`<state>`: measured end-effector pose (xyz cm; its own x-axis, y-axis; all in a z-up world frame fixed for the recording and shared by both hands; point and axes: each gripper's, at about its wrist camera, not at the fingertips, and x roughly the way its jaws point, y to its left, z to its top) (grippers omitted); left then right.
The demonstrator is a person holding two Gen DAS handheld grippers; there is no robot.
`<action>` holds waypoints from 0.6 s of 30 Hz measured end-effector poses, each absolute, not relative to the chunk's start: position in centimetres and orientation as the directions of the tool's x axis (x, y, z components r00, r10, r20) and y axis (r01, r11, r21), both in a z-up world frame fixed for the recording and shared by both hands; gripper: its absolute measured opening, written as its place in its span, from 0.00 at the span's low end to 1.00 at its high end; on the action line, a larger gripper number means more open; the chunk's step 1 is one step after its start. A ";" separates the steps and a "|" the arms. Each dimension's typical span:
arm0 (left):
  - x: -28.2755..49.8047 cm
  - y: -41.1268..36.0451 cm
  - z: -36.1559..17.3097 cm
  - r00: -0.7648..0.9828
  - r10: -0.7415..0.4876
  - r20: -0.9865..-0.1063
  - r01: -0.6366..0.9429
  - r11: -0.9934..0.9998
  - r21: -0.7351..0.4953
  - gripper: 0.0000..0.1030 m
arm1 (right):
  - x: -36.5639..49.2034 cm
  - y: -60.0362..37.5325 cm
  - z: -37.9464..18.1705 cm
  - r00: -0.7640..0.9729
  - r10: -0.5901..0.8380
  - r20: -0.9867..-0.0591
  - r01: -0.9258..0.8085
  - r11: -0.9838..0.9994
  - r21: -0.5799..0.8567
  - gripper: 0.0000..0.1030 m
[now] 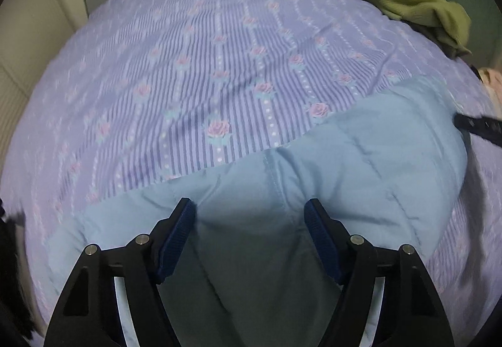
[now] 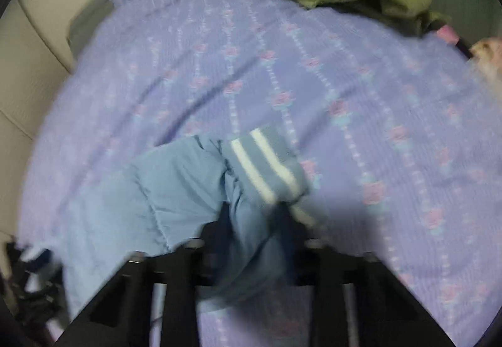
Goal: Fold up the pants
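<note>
My left gripper (image 1: 250,212) hangs spread wide above the light blue pants (image 1: 360,158) lying on the flowered bedsheet (image 1: 188,64). My right gripper (image 2: 251,240) pinches the pants near the striped cuff (image 2: 266,165).

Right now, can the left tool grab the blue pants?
Probably yes. The left tool is open right over the blue pants, with nothing between its fingers and the cloth.
</note>
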<state>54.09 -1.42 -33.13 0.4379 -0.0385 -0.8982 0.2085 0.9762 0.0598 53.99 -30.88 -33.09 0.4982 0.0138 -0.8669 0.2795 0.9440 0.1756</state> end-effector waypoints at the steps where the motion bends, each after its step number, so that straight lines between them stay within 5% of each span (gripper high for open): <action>1: 54.2 -1.5 -33.3 0.434 -0.042 -0.900 0.199 0.979 0.050 0.71 | 53.5 -31.0 -32.7 0.501 -0.026 -0.865 0.307 0.940 0.150 0.19; 6: 54.3 -1.9 -33.9 0.425 -0.033 -0.905 0.175 0.983 0.046 0.71 | 52.9 -30.4 -32.1 0.478 -0.176 -0.861 0.353 0.936 0.005 0.20; 10: 52.1 -0.1 -29.9 0.518 0.001 -0.855 0.155 0.983 0.095 0.71 | 51.7 -28.8 -29.0 0.494 -0.284 -0.822 0.369 0.924 -0.098 0.49; 12: 49.4 2.8 -26.5 0.605 0.004 -0.796 0.103 0.991 0.083 0.87 | 49.4 -27.7 -26.1 0.561 -0.261 -0.785 0.368 0.929 -0.046 0.68; 18: 45.7 14.2 -26.6 0.557 0.008 -0.830 -0.020 1.000 -0.004 0.88 | 44.1 -18.4 -23.7 0.625 -0.083 -0.776 0.132 0.991 0.000 0.71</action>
